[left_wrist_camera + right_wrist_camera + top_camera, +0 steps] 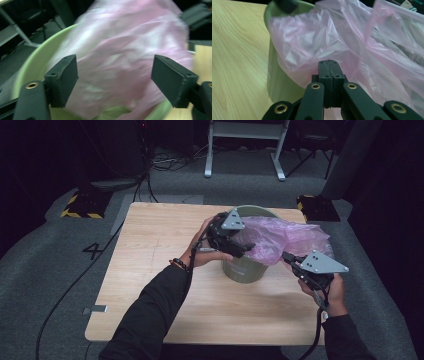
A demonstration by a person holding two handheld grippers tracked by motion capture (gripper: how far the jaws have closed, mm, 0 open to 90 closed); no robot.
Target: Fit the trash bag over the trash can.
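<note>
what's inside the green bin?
A crumpled pink plastic bag sits in the round green bin, spilling over its rim towards the right gripper. The bag covers the bin's interior below it.

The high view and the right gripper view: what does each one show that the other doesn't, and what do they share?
High view alone: the person's two hands, the left tool over the bin, the whole wooden table and the grey carpet around it.

Right gripper view alone: a close look along the right tool, its two black jaws pressed flat together at the edge of the bag; whether they pinch the film I cannot tell.

Both: the pink plastic bag spilling over the rim of the green bin.
</note>
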